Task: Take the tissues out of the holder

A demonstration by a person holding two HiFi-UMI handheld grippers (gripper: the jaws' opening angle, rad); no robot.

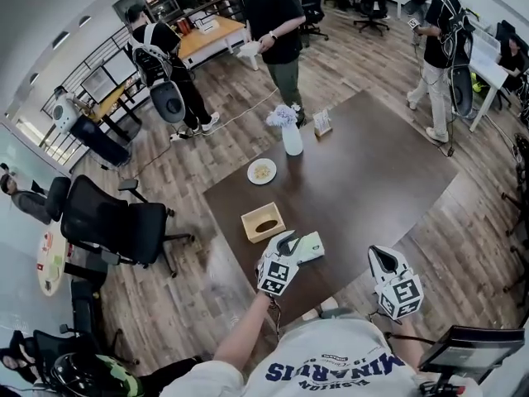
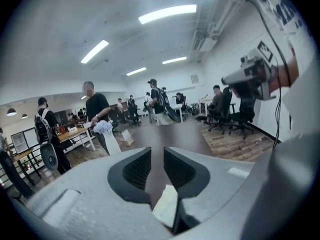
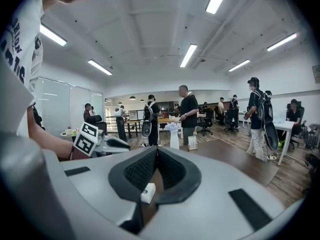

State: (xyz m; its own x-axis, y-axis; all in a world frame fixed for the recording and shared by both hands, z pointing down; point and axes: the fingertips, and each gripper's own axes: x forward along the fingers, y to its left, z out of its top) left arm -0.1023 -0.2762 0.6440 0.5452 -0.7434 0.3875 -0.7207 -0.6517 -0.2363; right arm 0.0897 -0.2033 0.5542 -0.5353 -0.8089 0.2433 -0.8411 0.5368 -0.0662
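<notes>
Left gripper (image 1: 288, 242) is picked up first in the head view, held over the table (image 1: 364, 172) just on the person's side of the holder (image 1: 250, 226) and a touch to its right, jaws parted and nothing seen pinched between them. A pale packet (image 1: 312, 246), judged to be the tissues, is seen lying outside the holder, off its near-right corner and just beside the gripper's tips, its long axis running roughly across the view. The holder's oval slot looks dark, and no white can be made out in it. Right gripper (image 1: 382, 256) is held well apart from the holder, farther right again, so the left is judged the nearer hand to both holder and packet. Over to the left gripper view: a clear gap is shown between the jaws, bare table seen through it, with a pale scrap (image 2: 165, 206) low at their root that cannot be told as tissue or gripper part. The holder is not shown there, and only the vase (image 2: 111, 139) beyond it is caught. On to the right gripper view: its jaws are seen drawn together at the tips, nothing gripped, and the holder is out of frame. Any further reach for the packet is judged to go downward and slightly right from the left gripper.
</notes>
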